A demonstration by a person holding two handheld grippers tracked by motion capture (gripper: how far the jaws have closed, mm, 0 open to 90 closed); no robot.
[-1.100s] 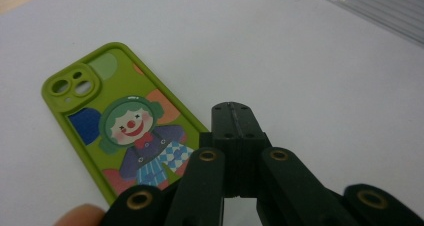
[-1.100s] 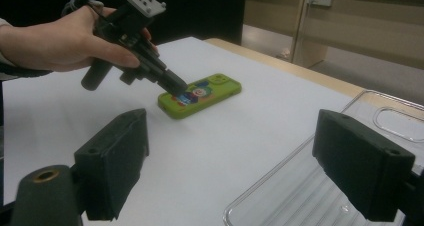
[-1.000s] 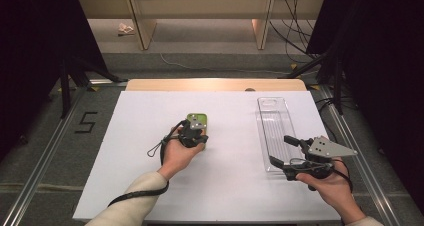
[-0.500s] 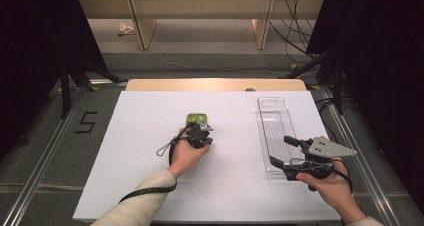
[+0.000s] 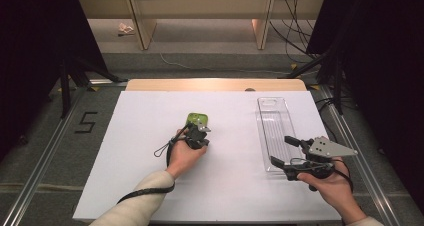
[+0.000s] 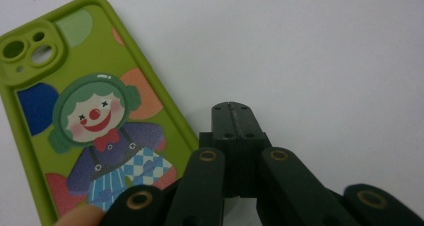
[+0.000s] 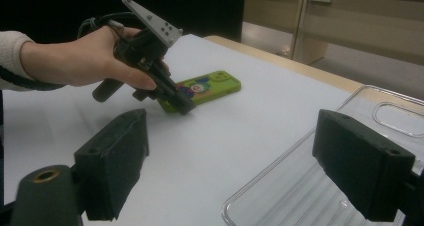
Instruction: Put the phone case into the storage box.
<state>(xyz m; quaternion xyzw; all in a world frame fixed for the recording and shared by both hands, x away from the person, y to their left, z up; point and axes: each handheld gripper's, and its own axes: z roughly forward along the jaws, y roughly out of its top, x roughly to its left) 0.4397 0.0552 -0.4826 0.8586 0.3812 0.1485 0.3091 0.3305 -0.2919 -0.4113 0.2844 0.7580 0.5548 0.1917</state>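
Note:
A green phone case [image 5: 195, 118] printed with a clown lies back-up on the white table top [image 5: 140, 136]. In the left gripper view the phone case [image 6: 95, 121] fills the left side, camera cut-out at the far end. My left gripper [image 5: 202, 131] is shut with nothing in it, its closed tips [image 6: 231, 108] on the table just beside the case's right edge; a fingertip rests on the case's near end. In the right gripper view the left gripper [image 7: 182, 107] touches down next to the phone case [image 7: 210, 88]. My right gripper [image 5: 282, 151] stands open and empty at the near end of a clear plastic tray [image 5: 274, 131].
The clear tray [image 7: 300, 196] runs lengthwise along the right side of the table and holds nothing. A black cord [image 5: 162, 148] trails from the left gripper over the table top. A wooden strip [image 5: 215, 84] borders the far edge.
My left gripper has shifted a little to the right along the near end of the phone case. The right gripper and the tray have not moved.

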